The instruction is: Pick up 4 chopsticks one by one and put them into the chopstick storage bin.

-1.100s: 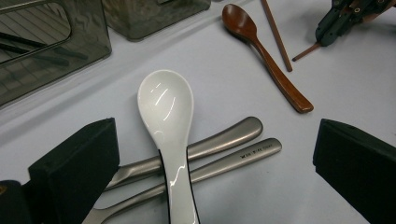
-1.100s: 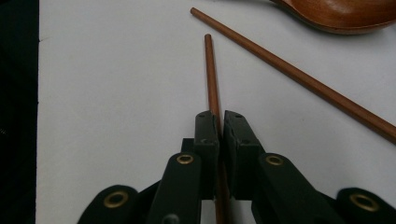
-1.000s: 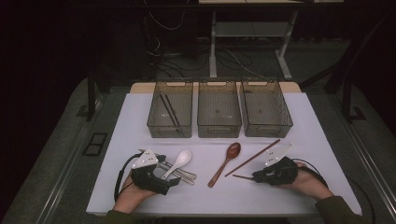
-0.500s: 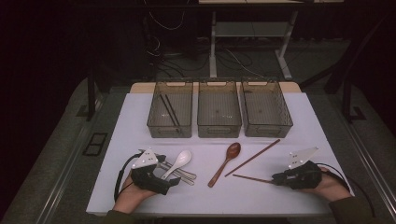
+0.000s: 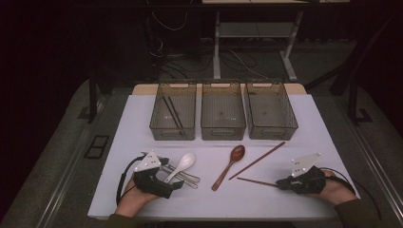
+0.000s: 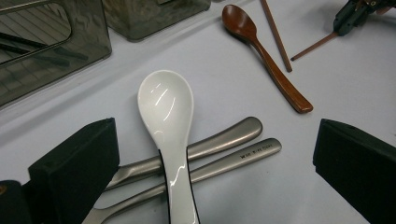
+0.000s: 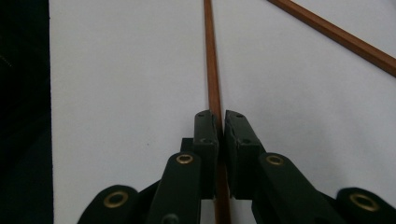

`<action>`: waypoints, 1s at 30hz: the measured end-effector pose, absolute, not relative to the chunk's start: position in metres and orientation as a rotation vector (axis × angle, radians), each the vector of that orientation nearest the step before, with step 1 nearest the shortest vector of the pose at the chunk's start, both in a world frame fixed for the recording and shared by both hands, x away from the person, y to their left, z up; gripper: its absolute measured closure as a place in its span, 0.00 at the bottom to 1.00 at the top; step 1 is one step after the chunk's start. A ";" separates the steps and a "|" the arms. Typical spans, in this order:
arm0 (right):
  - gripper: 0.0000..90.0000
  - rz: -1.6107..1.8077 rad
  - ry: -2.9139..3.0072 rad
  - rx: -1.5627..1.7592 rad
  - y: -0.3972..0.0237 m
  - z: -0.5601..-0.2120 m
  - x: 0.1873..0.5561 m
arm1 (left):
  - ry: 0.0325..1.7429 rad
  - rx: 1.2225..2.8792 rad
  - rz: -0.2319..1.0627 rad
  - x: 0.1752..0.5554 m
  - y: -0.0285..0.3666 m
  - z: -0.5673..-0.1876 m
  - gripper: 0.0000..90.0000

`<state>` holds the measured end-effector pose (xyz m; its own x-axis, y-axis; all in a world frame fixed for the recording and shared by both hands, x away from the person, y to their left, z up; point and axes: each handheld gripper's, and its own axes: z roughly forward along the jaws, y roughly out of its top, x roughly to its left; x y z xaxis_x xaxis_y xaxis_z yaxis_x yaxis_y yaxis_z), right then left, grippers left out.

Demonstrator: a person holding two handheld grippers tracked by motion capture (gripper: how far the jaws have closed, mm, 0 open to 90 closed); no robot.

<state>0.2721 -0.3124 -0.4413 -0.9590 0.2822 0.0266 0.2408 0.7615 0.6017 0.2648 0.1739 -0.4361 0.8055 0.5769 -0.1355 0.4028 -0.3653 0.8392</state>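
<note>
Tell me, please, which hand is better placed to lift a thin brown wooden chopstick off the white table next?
The right. The right gripper has its jaws closed on the thin brown wooden chopstick, while the left gripper sits open over the white ceramic spoon across the white table.

So the right tongs point(image 5: 280, 184) slid out toward the right edge of the worktop point(image 5: 304, 118) and dropped nearer the front. Their jaws had just been closing, and ended up pinched on the near chopstick point(image 7: 212, 70). That chopstick's gripped end swung round, so it lay flatter across the worktop than before.
</note>
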 end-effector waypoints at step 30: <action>0.94 1.240 2.782 0.653 -0.293 -0.413 0.300 | 0.710 1.993 0.207 0.265 0.174 -0.436 0.00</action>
